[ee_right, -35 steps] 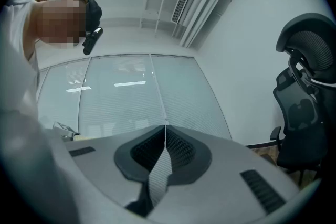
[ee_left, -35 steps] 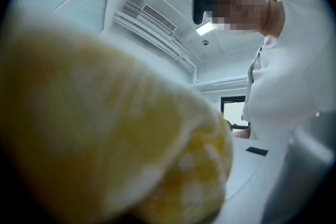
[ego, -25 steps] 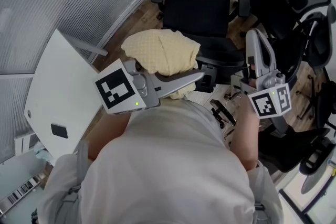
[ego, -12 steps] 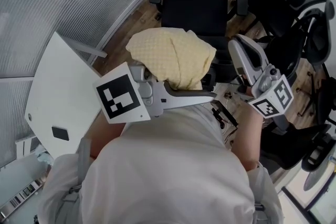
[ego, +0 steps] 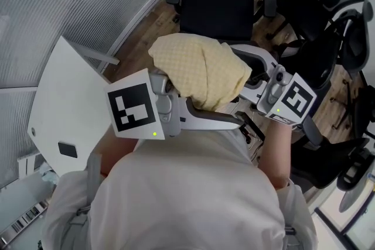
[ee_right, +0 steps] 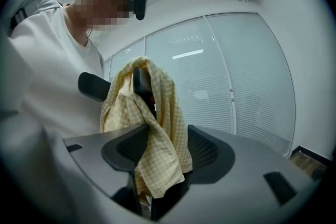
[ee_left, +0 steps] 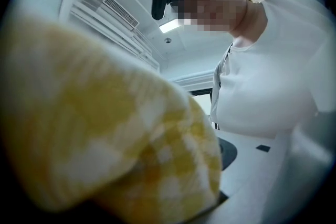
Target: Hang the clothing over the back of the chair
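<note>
A yellow checked garment (ego: 202, 67) lies bunched and draped over the jaws of my left gripper (ego: 228, 114), in front of the black office chair (ego: 217, 6). Only that gripper's lower finger (ego: 208, 119) shows. In the left gripper view the cloth (ee_left: 105, 128) fills most of the picture, blurred. Its jaws have just been opening with the cloth on them. My right gripper (ego: 245, 70) points at the cloth from the right. Its jaws have just opened wide. A hanging tail of the garment (ee_right: 157, 128) dangles between them (ee_right: 163, 157) without being pressed.
A white desk (ego: 64, 102) stands to the left below a glass wall with blinds (ego: 64, 3). Several more black chairs (ego: 328, 14) crowd the right side. The person's torso (ego: 193, 184) fills the lower part of the head view.
The garment has shifted right, spreading over the left gripper. The right gripper swung from pointing up to pointing left at the cloth. Its jaws now stand apart.
</note>
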`<state>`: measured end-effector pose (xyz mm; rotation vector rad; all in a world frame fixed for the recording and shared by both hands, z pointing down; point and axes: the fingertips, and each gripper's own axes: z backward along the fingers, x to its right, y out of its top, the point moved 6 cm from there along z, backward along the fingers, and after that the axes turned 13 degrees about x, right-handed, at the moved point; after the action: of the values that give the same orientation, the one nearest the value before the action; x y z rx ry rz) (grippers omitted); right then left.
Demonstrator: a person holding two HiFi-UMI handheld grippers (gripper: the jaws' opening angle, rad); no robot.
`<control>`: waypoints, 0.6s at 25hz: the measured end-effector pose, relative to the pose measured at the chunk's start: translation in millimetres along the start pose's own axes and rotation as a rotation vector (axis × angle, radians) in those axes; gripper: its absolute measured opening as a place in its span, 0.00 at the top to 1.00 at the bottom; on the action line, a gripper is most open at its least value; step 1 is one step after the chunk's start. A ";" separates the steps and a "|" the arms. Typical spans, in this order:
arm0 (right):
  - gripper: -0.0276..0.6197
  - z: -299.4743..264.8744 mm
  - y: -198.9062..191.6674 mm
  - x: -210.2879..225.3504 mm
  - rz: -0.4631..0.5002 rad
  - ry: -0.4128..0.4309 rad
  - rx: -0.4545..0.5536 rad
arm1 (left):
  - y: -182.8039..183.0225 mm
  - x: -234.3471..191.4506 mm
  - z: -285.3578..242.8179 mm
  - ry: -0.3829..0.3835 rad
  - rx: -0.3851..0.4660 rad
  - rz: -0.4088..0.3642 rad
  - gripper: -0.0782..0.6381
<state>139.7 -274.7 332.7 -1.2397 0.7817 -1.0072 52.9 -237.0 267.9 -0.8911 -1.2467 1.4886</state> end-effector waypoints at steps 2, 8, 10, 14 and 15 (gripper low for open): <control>0.60 -1.1 2.4 2.4 0.020 0.009 0.008 | 0.2 0.9 0.7 -0.020 0.001 0.011 0.52; 0.60 3.0 10.3 13.0 0.089 -0.031 0.039 | -0.1 5.0 -1.4 -0.083 0.007 0.044 0.52; 0.60 1.2 10.7 11.5 0.093 -0.009 0.043 | -0.6 7.3 -2.3 -0.118 0.012 0.061 0.52; 0.64 -3.2 11.8 1.5 0.080 0.051 0.043 | -2.1 10.7 -2.3 -0.164 0.021 0.092 0.52; 0.70 -3.4 12.1 -0.2 0.086 0.064 0.042 | -2.2 9.8 -2.1 -0.162 0.022 0.094 0.52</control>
<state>138.8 -275.5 320.1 -1.1330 0.8523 -0.9927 52.8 -227.0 270.1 -0.8381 -1.3176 1.6738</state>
